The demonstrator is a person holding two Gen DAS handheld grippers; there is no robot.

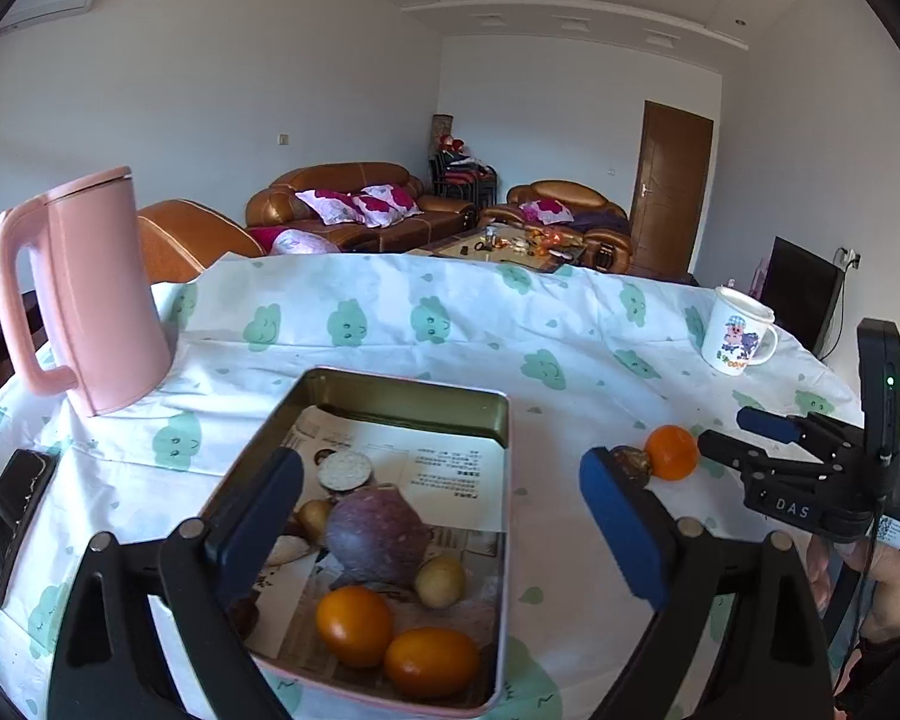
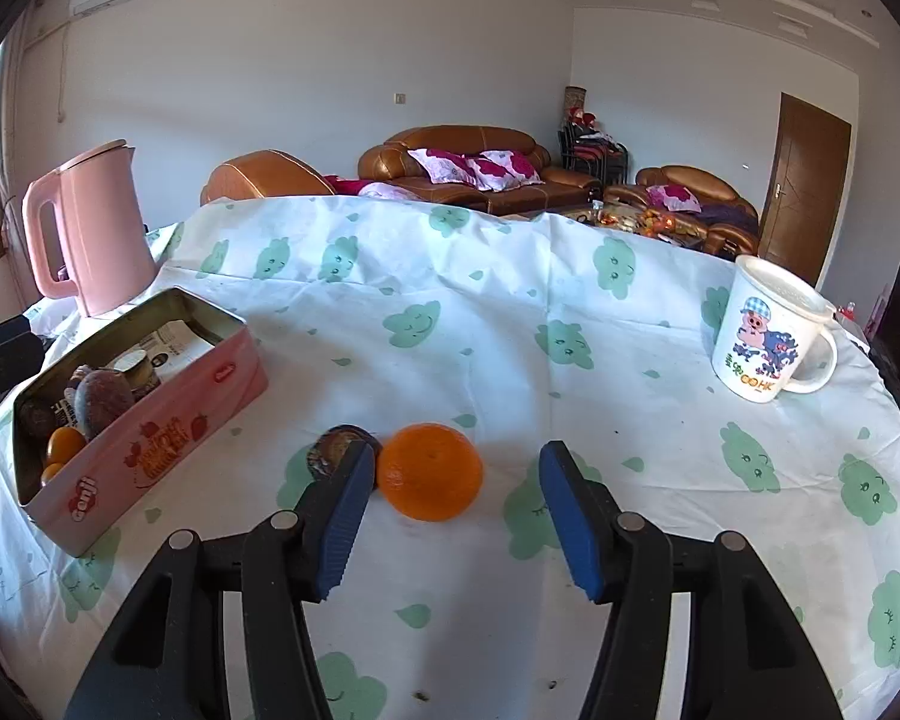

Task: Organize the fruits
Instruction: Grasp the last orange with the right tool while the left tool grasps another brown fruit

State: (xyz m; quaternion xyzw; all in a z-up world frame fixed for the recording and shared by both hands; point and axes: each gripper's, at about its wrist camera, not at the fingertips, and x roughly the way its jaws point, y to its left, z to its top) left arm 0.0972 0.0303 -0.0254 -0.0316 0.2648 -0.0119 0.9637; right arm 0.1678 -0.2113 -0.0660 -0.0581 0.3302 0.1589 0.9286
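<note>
A pink tin box [image 1: 498, 546] lined with newspaper holds a purple fruit [image 1: 378, 531], two oranges [image 1: 354, 624], small yellowish fruits and a round lidded item. My left gripper [image 1: 441, 516] is open and empty, hovering over the box. An orange [image 2: 431, 471] and a dark brown fruit [image 2: 333, 450] lie side by side on the tablecloth right of the box [image 2: 150, 438]. My right gripper [image 2: 450, 516] is open and empty, just short of the orange, which sits between its fingers' lines. The right gripper [image 1: 744, 426] shows in the left wrist view beside the orange [image 1: 671, 451].
A pink kettle [image 1: 90, 294] stands at the back left. A white cartoon mug [image 2: 771, 330] stands at the right. A black phone [image 1: 9, 516] lies at the table's left edge. The round table carries a white cloth with green prints [image 2: 510, 312].
</note>
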